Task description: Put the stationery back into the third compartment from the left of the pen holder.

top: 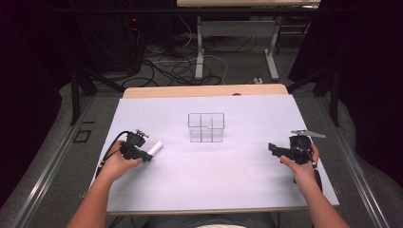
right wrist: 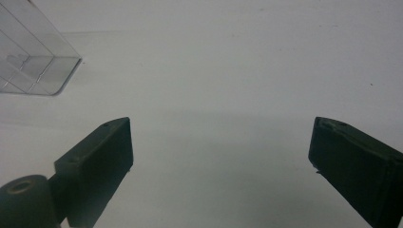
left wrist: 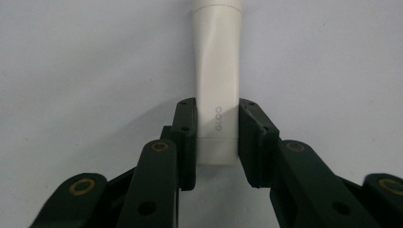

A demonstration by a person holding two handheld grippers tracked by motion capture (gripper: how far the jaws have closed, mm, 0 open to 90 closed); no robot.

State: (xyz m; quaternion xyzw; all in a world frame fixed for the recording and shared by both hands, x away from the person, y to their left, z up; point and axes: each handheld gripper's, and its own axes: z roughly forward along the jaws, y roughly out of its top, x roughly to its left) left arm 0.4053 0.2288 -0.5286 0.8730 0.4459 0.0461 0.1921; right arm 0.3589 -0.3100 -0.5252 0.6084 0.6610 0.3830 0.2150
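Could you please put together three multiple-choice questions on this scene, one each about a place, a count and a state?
1. Where is the clear box?
A. mid-table, between both hands
B. on the floor
C. in the right claw

2. How many compartments does it have?
A. one
B. four
C. nine

3. How is the left claw?
A. wide open over bare table
B. shut on the white tube
C. shut on the box

Answers: 1 A, it stands on the white table; 2 B, crossing dividers split it; 3 B, both pads press the tube's sides, while the right claw gapes empty.
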